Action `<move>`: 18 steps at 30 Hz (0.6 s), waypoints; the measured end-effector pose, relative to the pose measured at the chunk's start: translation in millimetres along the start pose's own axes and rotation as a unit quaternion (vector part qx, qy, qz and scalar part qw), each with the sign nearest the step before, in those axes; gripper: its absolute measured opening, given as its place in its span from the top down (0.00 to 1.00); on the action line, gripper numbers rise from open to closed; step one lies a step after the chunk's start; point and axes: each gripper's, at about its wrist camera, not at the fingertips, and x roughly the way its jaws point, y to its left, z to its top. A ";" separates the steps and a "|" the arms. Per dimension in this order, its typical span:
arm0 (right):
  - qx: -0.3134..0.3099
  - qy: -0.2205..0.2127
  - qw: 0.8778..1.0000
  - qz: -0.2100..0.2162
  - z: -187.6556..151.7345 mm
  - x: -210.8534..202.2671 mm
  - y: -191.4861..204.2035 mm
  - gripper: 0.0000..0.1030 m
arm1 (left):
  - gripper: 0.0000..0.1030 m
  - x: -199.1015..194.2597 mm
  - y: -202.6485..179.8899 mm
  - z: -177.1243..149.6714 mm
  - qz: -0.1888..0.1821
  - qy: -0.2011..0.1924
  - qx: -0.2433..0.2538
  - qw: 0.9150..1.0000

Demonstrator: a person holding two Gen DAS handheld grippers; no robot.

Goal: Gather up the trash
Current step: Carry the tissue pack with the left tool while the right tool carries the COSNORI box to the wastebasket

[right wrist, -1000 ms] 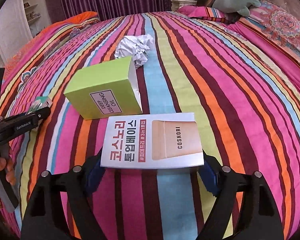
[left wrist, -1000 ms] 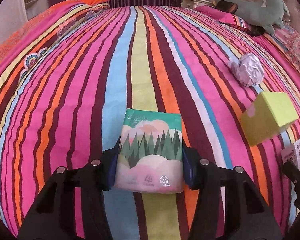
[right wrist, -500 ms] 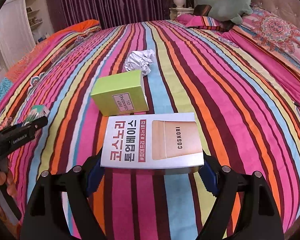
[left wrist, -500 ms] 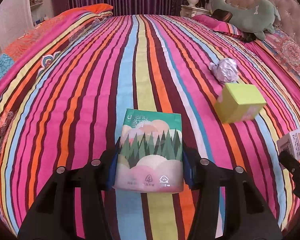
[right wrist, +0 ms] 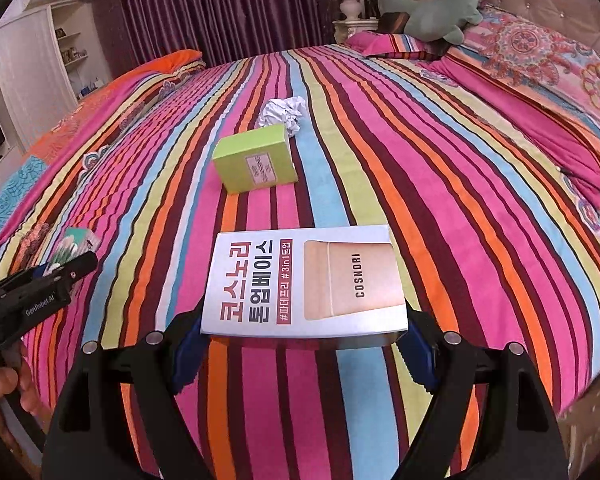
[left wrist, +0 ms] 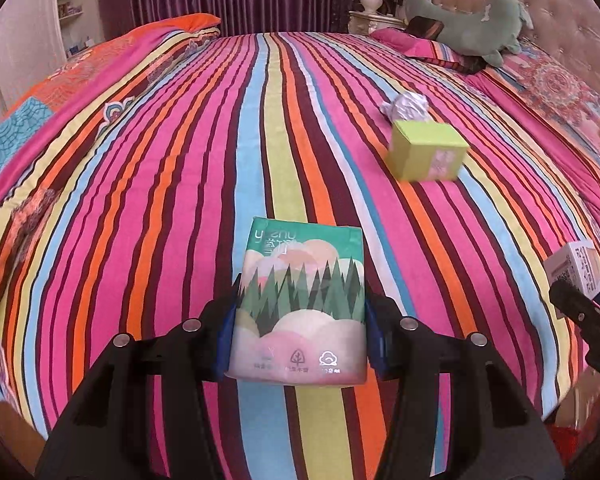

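Note:
My left gripper (left wrist: 300,334) is shut on a tissue pack (left wrist: 302,304) printed with green trees, held above the striped bedspread (left wrist: 180,160). My right gripper (right wrist: 304,354) is shut on a flat white cosmetics box (right wrist: 306,280) with Korean lettering. A lime green box (left wrist: 426,154) lies on the bed, with a crumpled paper ball (left wrist: 406,106) just behind it. The green box (right wrist: 256,162) and the paper ball (right wrist: 284,114) also show in the right wrist view. At the left edge there, the left gripper (right wrist: 76,264) appears, with the tissue pack (right wrist: 74,242) in it.
A green plush toy (left wrist: 472,26) and pillows (left wrist: 416,44) lie at the head of the bed, far right. Purple curtains (right wrist: 220,8) hang behind, white shelves (right wrist: 40,60) stand at the left. A person's hand (right wrist: 0,392) holds the left gripper.
Both grippers have pulled back and up from the bed with their loads. The green box and paper ball now look smaller and farther away, and more of the room shows.

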 end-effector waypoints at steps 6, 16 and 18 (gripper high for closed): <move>0.007 -0.005 1.000 0.009 -32.2 -29.2 2.0 0.25 | 0.51 -28.7 -5.8 -43.5 -0.004 0.006 0.009 1.000; 0.009 0.001 1.000 0.019 -84.0 -65.2 9.4 0.25 | 0.51 -67.2 -19.2 -117.4 -0.017 0.014 0.028 0.999; 0.009 0.007 1.000 0.021 -94.3 -69.4 11.5 0.25 | 0.51 -71.8 -20.7 -132.7 -0.019 0.022 0.028 0.999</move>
